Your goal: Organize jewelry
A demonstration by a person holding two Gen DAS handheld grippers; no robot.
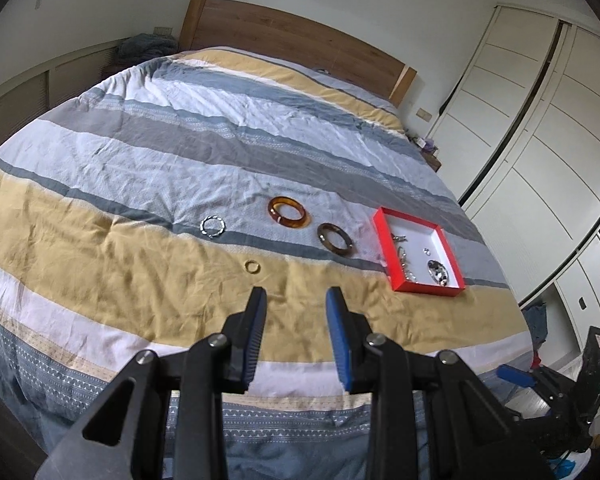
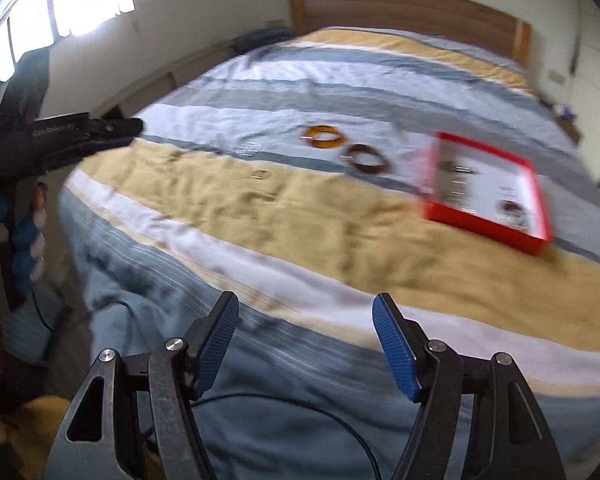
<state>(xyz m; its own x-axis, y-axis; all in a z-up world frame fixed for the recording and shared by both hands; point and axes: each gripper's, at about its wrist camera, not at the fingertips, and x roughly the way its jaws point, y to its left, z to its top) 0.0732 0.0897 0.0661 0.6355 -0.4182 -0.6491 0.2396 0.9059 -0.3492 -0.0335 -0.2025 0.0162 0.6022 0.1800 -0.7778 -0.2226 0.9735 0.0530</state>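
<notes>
A: Both grippers hang off the foot edge of the bed, nothing in either. The left gripper has its blue pads parted a moderate way, and the right gripper is spread wide.

B: And the jewelry is all out there on the striped quilt. A red box with a white floor sits toward the right edge, some silvery pieces already lying inside it.

A: Four loose ones outside it. Amber bangle, glossy and translucent, thick-walled. Just beside it, toward the box, a darker tortoiseshell bangle. Left of those, a silver twisted ring-shaped piece. Nearest the foot edge, a small gold ring on the yellow stripe.

B: That gold ring worries me. It's thin, lies flat on soft, wrinkled cloth, nearly the same colour as the stripe. I'd guess the pads could pinch quilt with it, or press it into a fold.

A: The bangles look slick too; a grip across the curve might let one squirt out sideways.

B: And the box looks light, its walls low. A careless drop or a nudge on the rim could, I think, tip it on that soft bedding and spill what's inside.

A: The right wrist view is smeared with blur, so fine detail there can't be read.
</notes>
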